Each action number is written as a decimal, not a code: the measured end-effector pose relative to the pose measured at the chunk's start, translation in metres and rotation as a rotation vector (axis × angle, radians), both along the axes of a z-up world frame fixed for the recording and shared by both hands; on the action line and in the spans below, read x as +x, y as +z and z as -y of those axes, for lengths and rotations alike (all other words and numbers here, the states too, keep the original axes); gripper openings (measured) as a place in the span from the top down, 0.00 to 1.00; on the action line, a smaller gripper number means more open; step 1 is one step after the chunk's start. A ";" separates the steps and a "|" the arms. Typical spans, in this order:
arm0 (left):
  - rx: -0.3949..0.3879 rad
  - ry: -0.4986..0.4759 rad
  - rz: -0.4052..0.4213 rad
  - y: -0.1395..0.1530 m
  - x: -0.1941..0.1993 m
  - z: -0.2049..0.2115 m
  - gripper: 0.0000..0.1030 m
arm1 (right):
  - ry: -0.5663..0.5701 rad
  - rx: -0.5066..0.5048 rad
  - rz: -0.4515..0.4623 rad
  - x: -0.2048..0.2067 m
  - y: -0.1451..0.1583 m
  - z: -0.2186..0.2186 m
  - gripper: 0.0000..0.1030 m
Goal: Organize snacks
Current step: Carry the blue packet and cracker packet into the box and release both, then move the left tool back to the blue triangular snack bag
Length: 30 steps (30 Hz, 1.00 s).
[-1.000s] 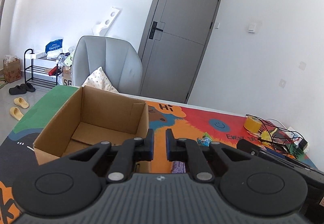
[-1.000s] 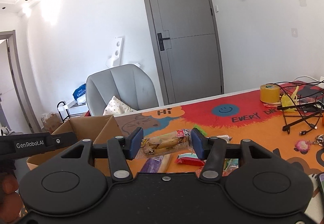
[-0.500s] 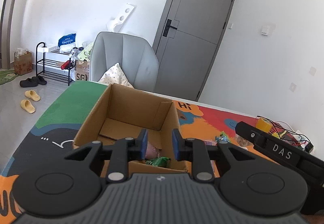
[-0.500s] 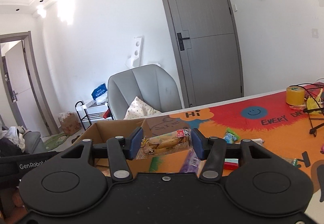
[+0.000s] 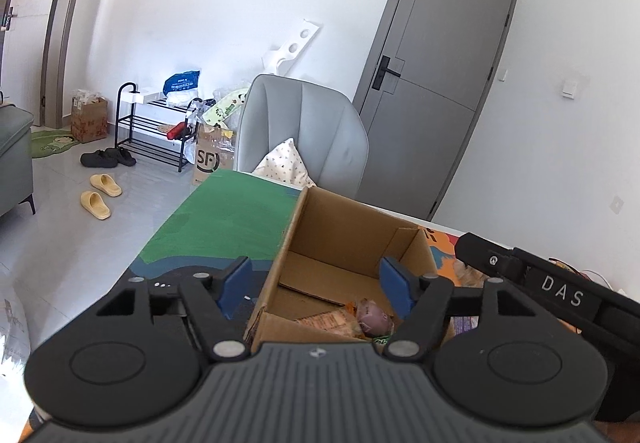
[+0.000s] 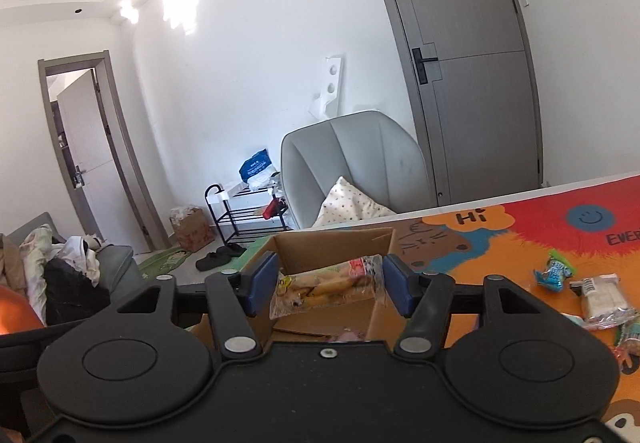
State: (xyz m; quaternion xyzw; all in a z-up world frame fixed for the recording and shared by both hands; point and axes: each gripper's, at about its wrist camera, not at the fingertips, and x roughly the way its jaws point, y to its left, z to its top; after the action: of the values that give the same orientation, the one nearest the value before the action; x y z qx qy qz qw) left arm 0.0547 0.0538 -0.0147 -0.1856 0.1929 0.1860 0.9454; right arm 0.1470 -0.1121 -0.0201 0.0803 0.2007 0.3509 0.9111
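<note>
1. The left gripper (image 5: 316, 285) hangs over the near edge of the box (image 5: 340, 239), pointing a little downward; its jaws have just been opening and now stand spread, with nothing between the blue pads (image 5: 234, 283), only the box below.
2. The box stands open on the mat (image 5: 224, 227), near the table's end by the grey chair (image 5: 308, 131); on its floor at the near side lie a pinkish snack (image 5: 372, 319) and an orange wrapper (image 5: 324, 321), touching each other; a scrap of green shows just below them, too hidden to name.
3. The right gripper (image 6: 330, 283) is over the same box (image 6: 332, 247) from the other side; its jaws have just been opening, and the bread pack (image 6: 328, 283) hangs between them; its right end still seems to meet the pad, while on the left a thin gap shows, so the pinch looks loosened; whether the pack is still held I cannot tell.
4. Through the left view the right tool's black bar marked DAS (image 5: 560, 291) crosses just beside the box's right wall.
5. More snacks lie on the mat (image 6: 500, 243) to the right, well apart from the box: a blue-green wrapper (image 6: 554, 273) and, near it, a clear pack of white pieces (image 6: 604, 297).
6. A cushion (image 6: 352, 203) rests on the chair (image 6: 352, 159); behind it is a grey door (image 6: 468, 55).
</note>
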 end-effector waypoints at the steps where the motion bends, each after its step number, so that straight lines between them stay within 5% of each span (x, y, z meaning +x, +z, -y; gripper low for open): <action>1: -0.002 0.005 -0.001 0.000 -0.001 -0.001 0.31 | 0.002 -0.001 -0.004 0.000 0.000 -0.002 0.24; 30: 0.006 -0.160 -0.084 -0.036 0.001 0.073 0.27 | -0.242 -0.052 -0.123 -0.015 -0.041 0.101 0.13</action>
State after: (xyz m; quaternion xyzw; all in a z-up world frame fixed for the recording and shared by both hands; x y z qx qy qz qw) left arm 0.0553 -0.0190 -0.0512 -0.1586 0.2460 0.1181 0.9489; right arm 0.1321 -0.2136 -0.0608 0.1018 0.2543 0.2275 0.9345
